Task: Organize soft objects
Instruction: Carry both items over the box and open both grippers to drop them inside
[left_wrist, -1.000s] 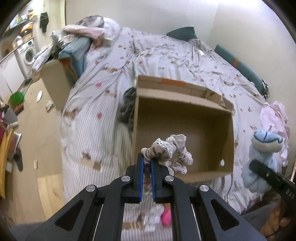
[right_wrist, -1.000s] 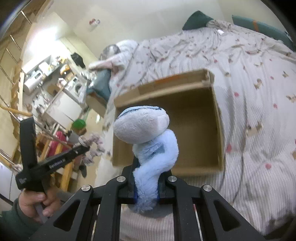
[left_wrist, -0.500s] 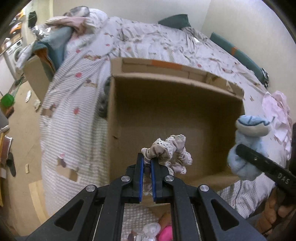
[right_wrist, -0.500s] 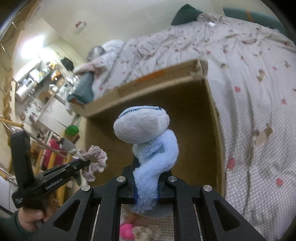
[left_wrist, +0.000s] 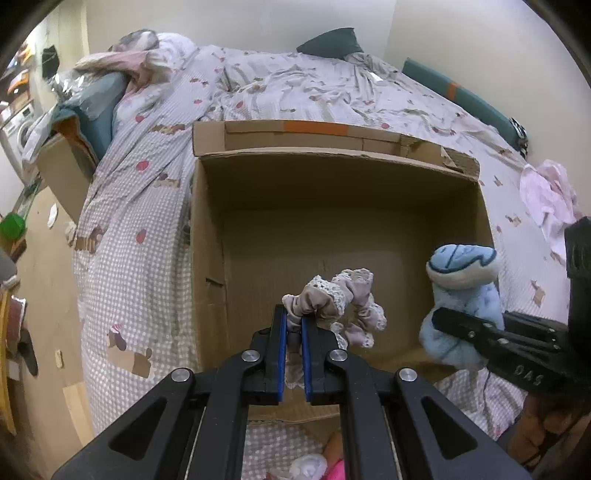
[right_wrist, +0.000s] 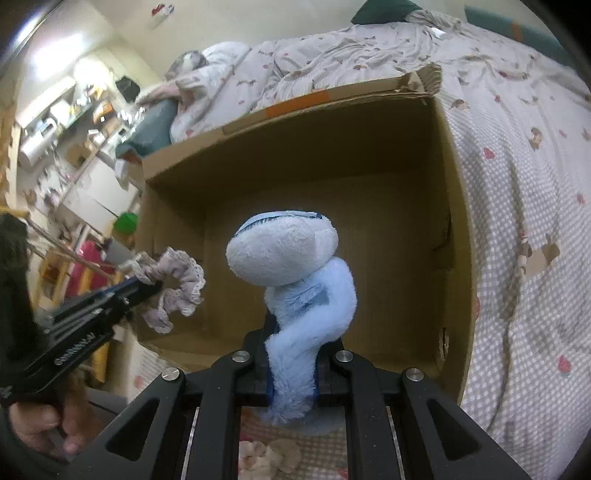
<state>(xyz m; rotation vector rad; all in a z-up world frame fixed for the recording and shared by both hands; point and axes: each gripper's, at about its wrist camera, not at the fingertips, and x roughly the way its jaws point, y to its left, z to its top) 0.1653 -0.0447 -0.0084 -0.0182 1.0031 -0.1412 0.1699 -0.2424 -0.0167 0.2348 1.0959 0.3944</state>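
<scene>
Left gripper (left_wrist: 293, 321) pinching beige lace scrunchie (left_wrist: 341, 304) — hanging over open cardboard box (left_wrist: 332, 206) on bed (left_wrist: 332, 85). Right gripper (right_wrist: 291, 354) clamped on blue plush toy (right_wrist: 291, 266), white head up, at 3 o'clock of scrunchie — also above box. Pink clothing (left_wrist: 546, 195) on bed at 3 o'clock of box.

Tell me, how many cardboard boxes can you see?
2. A big open cardboard box sits on the bed right ahead. Another box stands off the bed's left side, stuffed with clothes. More may be hidden.
</scene>
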